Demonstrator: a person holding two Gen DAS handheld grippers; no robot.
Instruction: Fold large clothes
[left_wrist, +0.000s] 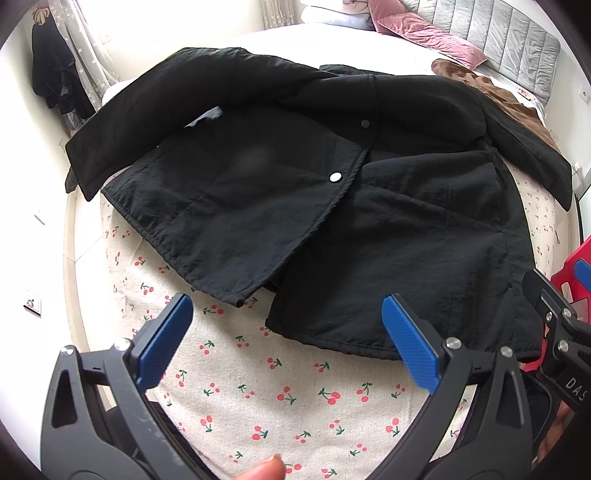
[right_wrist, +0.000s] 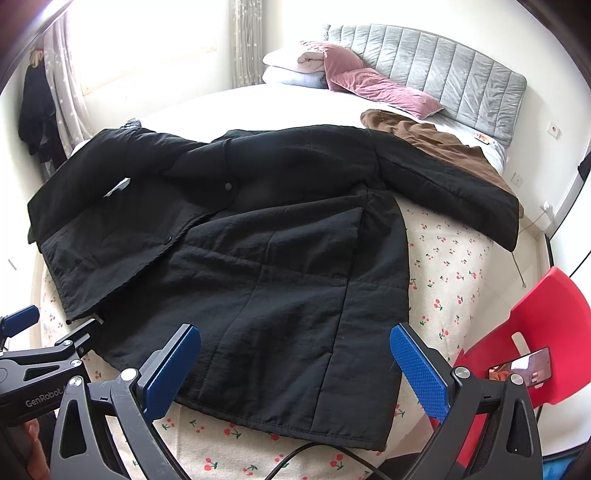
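Spread wide, the left gripper (left_wrist: 288, 332) hovered in the left wrist view above the cherry-print sheet (left_wrist: 258, 398), its blue pads (left_wrist: 410, 343) holding nothing and sitting just short of the hem of the black jacket (left_wrist: 295, 192). That jacket lay flat and front-up on the bed, one front panel lapped over the other, a white snap (left_wrist: 335, 177) showing on the placket, both sleeves stretched outward. Beyond it were a brown garment (left_wrist: 491, 96), a pink pillow (left_wrist: 421, 29) and a grey padded headboard (left_wrist: 509, 33); a dark garment (left_wrist: 55, 74) hung by the curtain at far left. A fingertip (left_wrist: 264, 470) showed at the bottom edge, and the other tool entered from the right.

From the right wrist view, the right gripper (right_wrist: 295, 365) was likewise open and empty, its pads poised over the jacket's (right_wrist: 258, 240) lower hem. The printed sheet (right_wrist: 450, 266) was bare to the right, where a red plastic chair (right_wrist: 535, 332) stood with a phone (right_wrist: 521, 369) on its seat. The left tool (right_wrist: 44, 354) sat low at the left edge.
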